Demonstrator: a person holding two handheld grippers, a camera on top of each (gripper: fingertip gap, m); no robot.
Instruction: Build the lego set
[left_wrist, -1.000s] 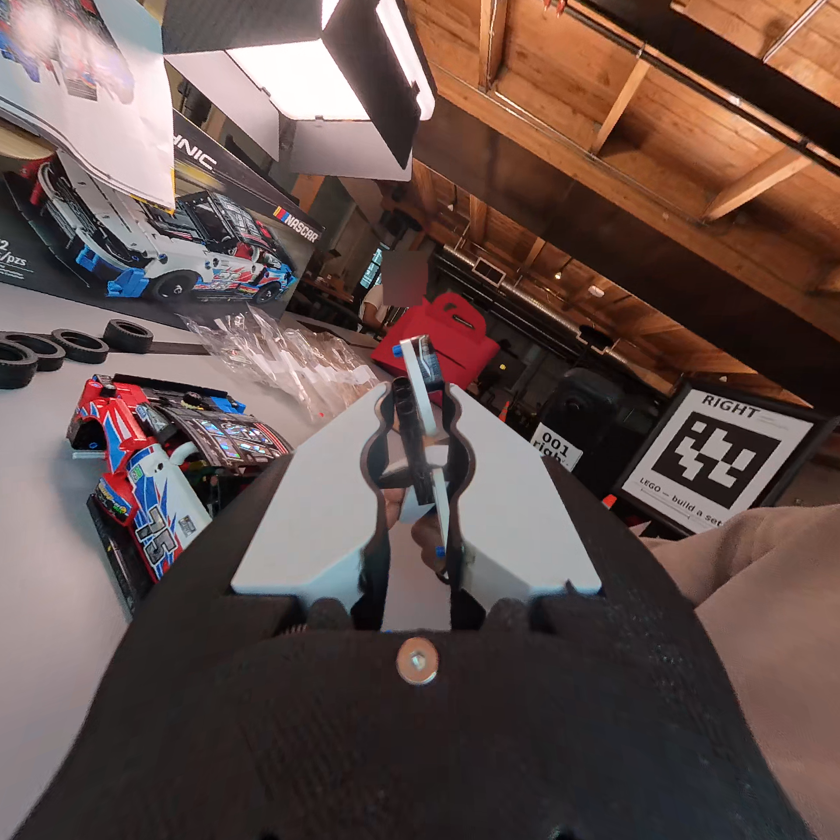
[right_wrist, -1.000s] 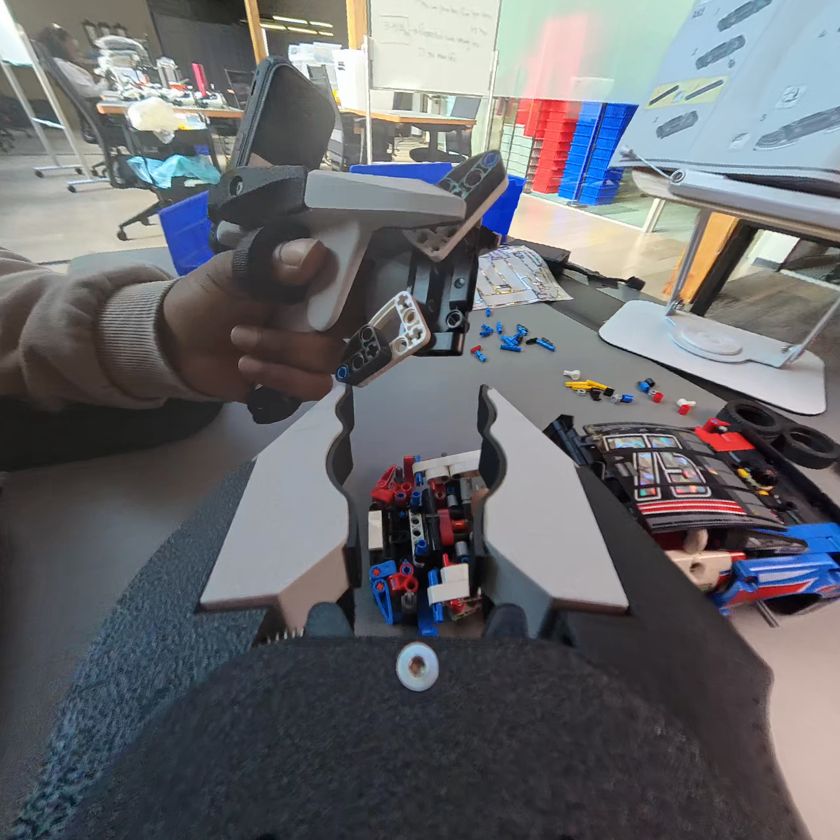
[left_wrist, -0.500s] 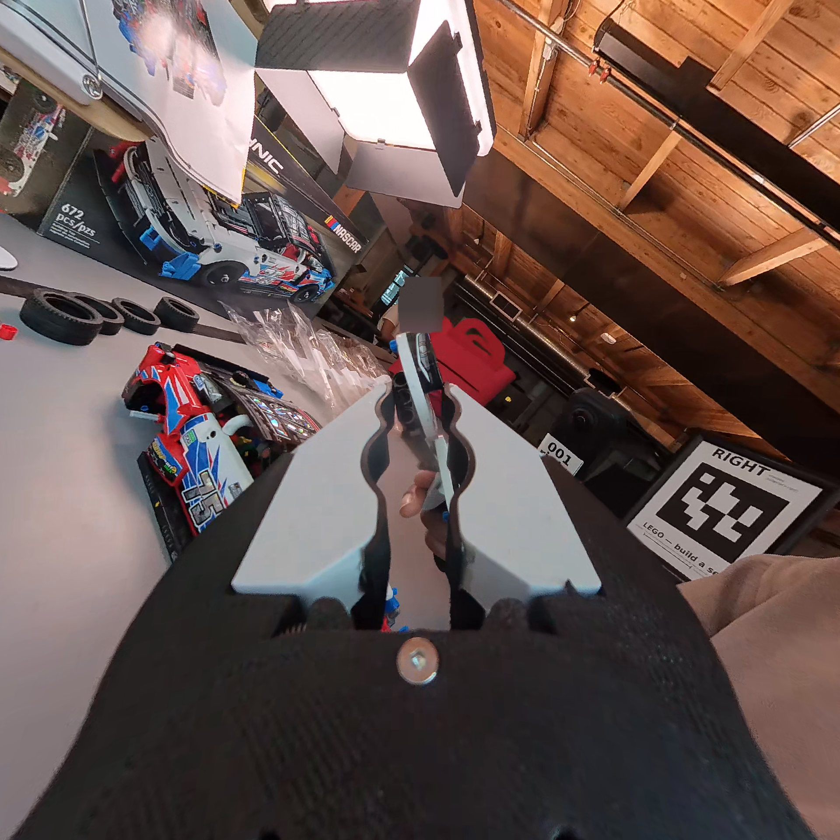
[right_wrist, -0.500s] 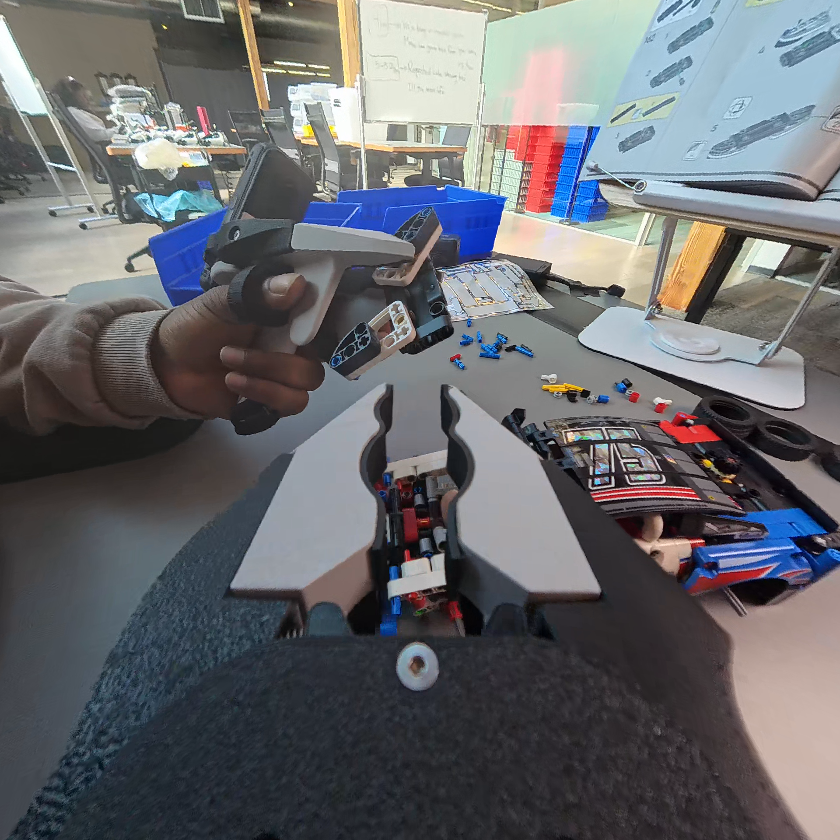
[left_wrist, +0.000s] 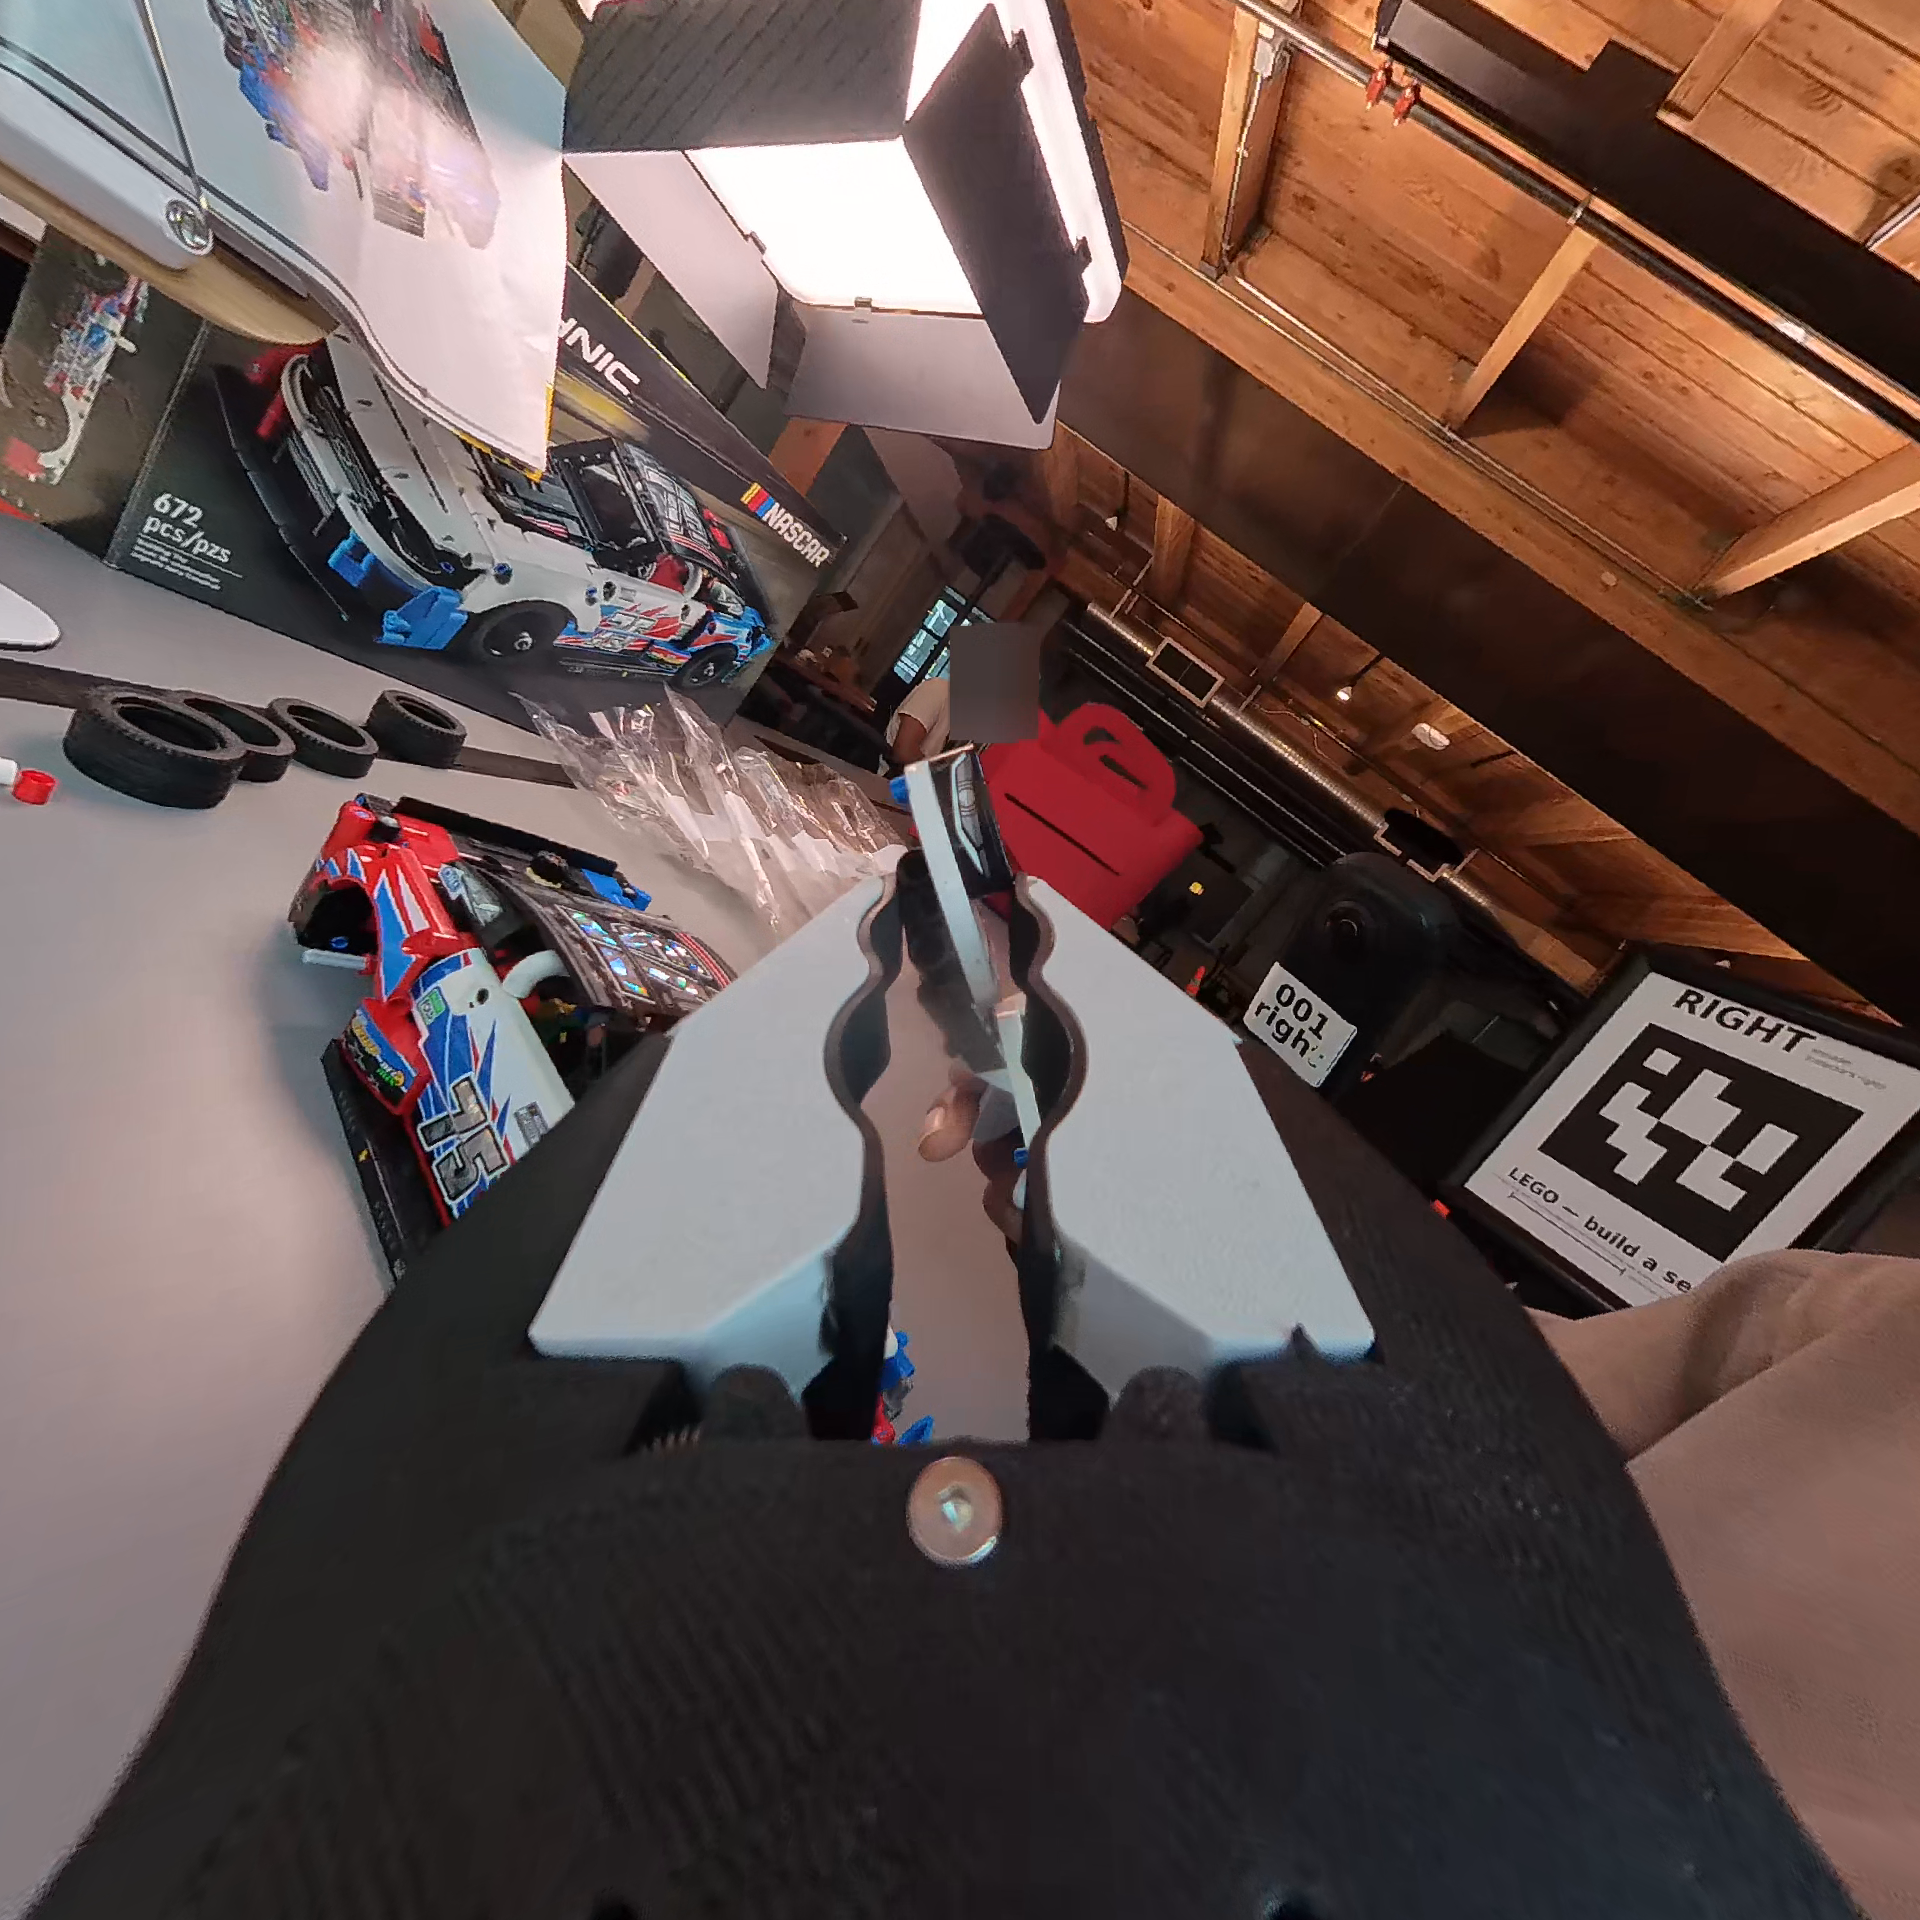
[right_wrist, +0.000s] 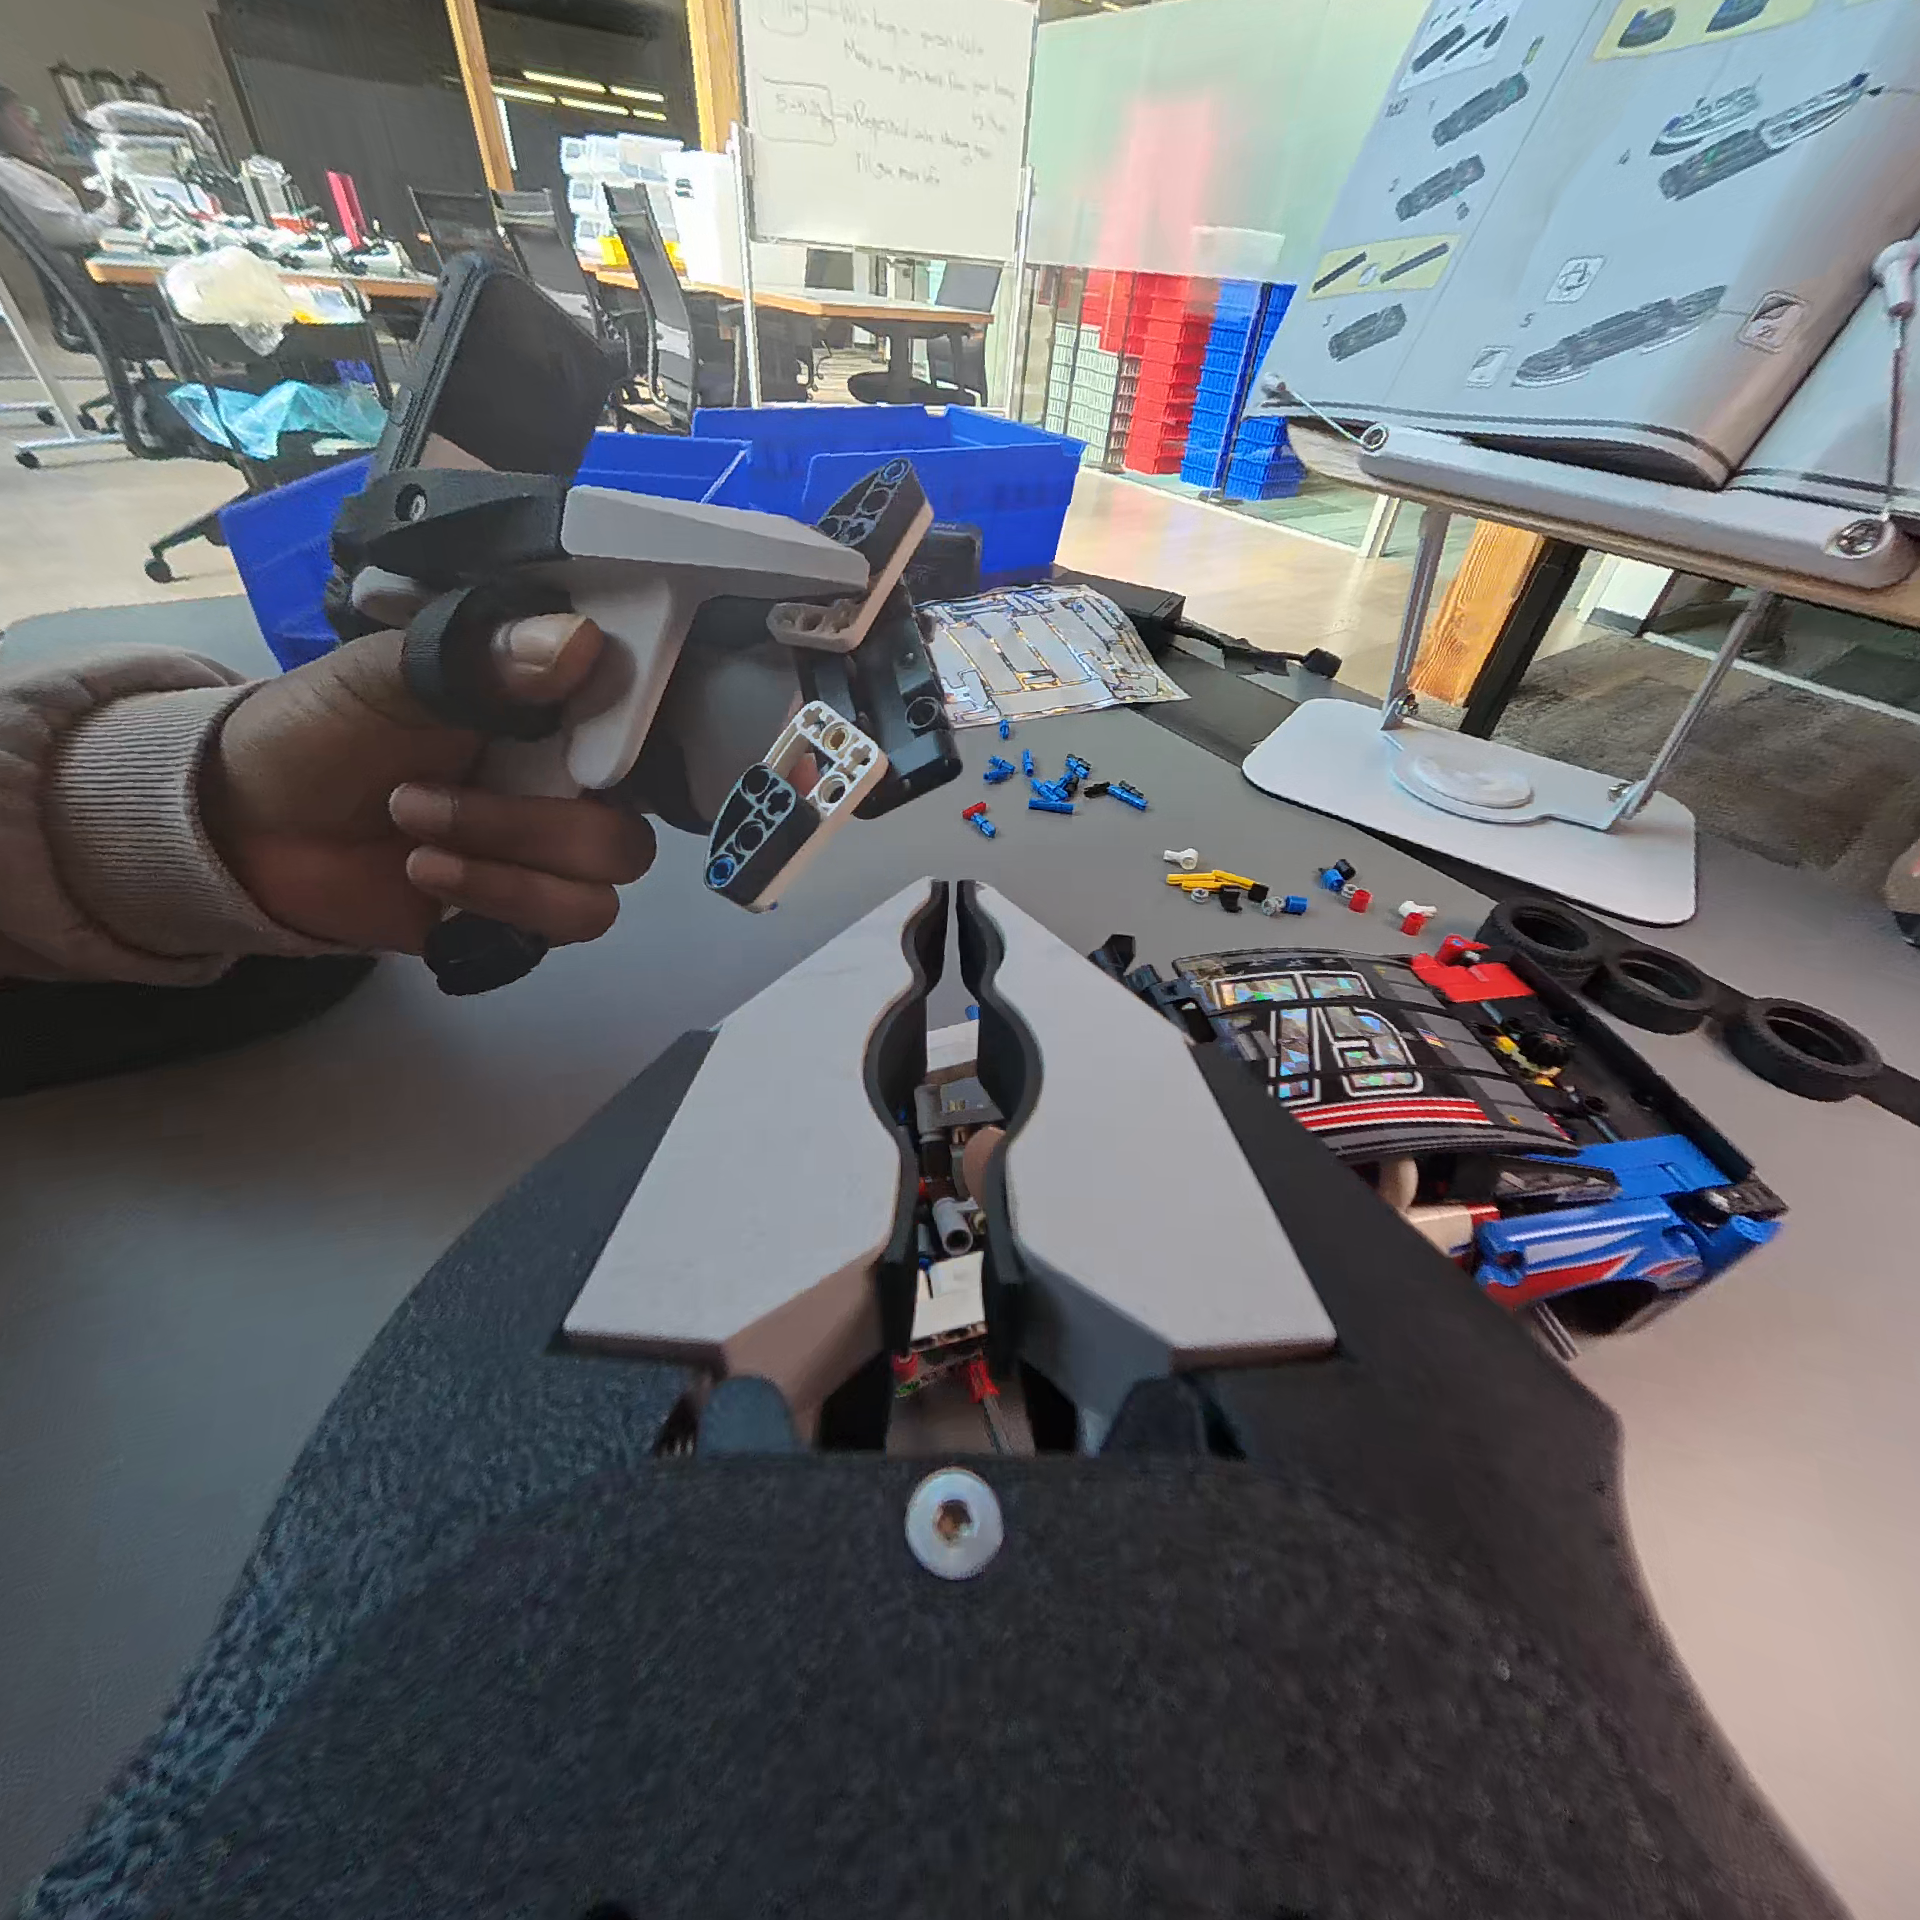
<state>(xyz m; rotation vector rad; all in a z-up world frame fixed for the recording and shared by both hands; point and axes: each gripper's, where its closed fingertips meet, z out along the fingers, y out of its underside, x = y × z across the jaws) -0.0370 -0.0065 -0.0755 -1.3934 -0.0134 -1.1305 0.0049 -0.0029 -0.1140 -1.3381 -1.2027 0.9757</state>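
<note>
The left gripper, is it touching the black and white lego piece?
Touching. In the right wrist view the left gripper clamps the black and white lego piece between its fingers, up off the table.

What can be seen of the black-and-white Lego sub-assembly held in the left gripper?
The black-and-white Lego sub-assembly is a small cluster of plastic Technic pieces: black beams with round pin holes, white and tan angled panels, and a blue pin at its lowest tip. It is clamped in the left gripper, held tilted in the air above the grey table, touching nothing else. In the left wrist view it shows edge-on between the fingers, its upper end sticking out past the tips.
</note>
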